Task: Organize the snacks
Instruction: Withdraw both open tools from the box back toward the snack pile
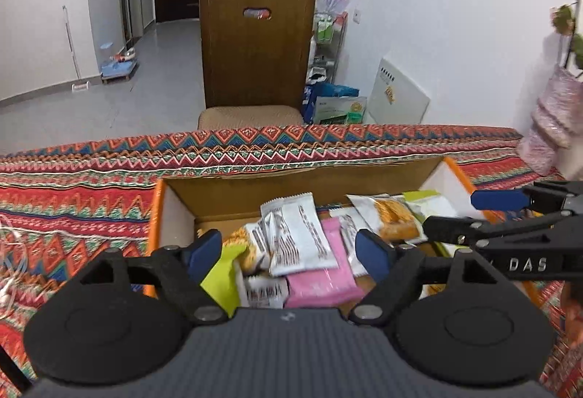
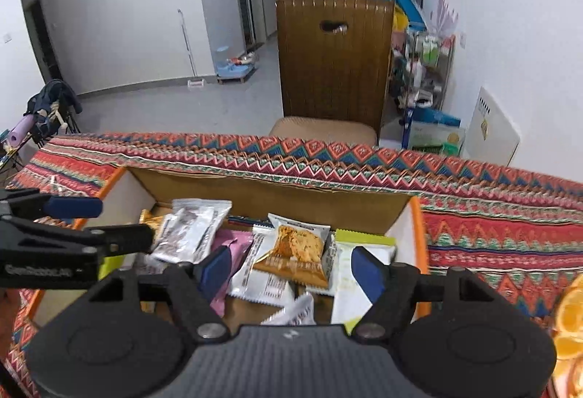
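Left tool open, right tool marked "DAS" open, above snack box

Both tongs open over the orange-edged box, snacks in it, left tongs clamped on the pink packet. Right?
Not quite. In the left wrist view the left tongs are open and hold nothing; the pink packet lies loose in the orange-edged box. The rest holds.

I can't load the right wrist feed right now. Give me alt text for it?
The right gripper hangs open and empty over an orange-edged cardboard box of mixed snack packets, a biscuit packet uppermost. The left gripper, also open, reaches in from the left edge. The box sits on a patterned tablecloth, a wooden chair beyond.
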A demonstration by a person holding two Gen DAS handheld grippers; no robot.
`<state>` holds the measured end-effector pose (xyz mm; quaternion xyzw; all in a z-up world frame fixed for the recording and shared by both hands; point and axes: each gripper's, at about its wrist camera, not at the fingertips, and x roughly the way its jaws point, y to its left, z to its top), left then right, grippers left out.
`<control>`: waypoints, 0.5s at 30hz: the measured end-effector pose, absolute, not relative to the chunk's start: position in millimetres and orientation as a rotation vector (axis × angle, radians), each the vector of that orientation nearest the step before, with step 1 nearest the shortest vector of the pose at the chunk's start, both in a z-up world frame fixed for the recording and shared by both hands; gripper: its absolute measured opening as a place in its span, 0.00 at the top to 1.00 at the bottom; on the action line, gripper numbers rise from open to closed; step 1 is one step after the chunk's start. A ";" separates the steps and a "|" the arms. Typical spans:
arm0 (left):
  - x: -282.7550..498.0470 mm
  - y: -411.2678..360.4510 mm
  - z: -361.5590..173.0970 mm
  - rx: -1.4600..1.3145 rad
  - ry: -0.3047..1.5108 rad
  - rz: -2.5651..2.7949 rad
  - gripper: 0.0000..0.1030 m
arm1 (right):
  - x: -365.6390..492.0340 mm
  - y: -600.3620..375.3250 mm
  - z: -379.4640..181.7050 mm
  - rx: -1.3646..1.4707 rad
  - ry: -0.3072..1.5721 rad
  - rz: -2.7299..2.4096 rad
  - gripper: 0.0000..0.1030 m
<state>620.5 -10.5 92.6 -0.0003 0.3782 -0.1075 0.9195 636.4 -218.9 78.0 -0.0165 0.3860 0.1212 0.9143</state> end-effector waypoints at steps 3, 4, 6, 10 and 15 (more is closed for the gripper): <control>590.2 -3.2 111.8 -0.008 0.746 -0.218 0.14 | 606.8 -224.9 98.5 -0.044 0.766 0.260 0.27; 579.0 -0.8 118.0 -0.009 0.735 -0.218 0.14 | 595.6 -226.3 105.1 -0.053 0.756 0.262 0.26; 555.4 2.9 128.4 -0.006 0.715 -0.222 0.10 | 573.6 -229.7 116.9 -0.078 0.731 0.267 0.26; 496.8 12.2 144.8 -0.003 0.658 -0.233 0.06 | 519.6 -238.0 136.5 -0.109 0.662 0.300 0.24; 430.6 24.0 153.0 -0.037 0.600 -0.240 0.04 | 445.2 -244.5 146.8 -0.176 0.587 0.350 0.22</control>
